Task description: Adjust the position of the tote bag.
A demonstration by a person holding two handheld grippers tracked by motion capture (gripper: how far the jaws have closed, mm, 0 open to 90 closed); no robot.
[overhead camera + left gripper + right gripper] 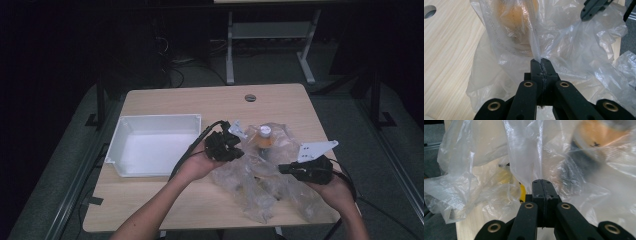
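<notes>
A crumpled clear plastic bag [260, 176] lies on the right half of the wooden table [160, 202]. Inside it stands an orange bottle [265, 137] with a white cap. My left gripper [239, 152] is at the bag's left side, shut on a pinched fold of the plastic [537, 47], with the bottle [519, 15] just beyond. At the bag's right side my right gripper [281, 168] is shut on another fold [529, 152]. In the right gripper view the bottle [599, 135] is blurred behind the film, and something yellow [523, 191] shows inside the bag.
An empty white tray [158, 120] sits on the table's left half. A round cable hole [250, 97] is near the far edge. Beyond the table, another table's white legs [229, 55] stand on the dark floor.
</notes>
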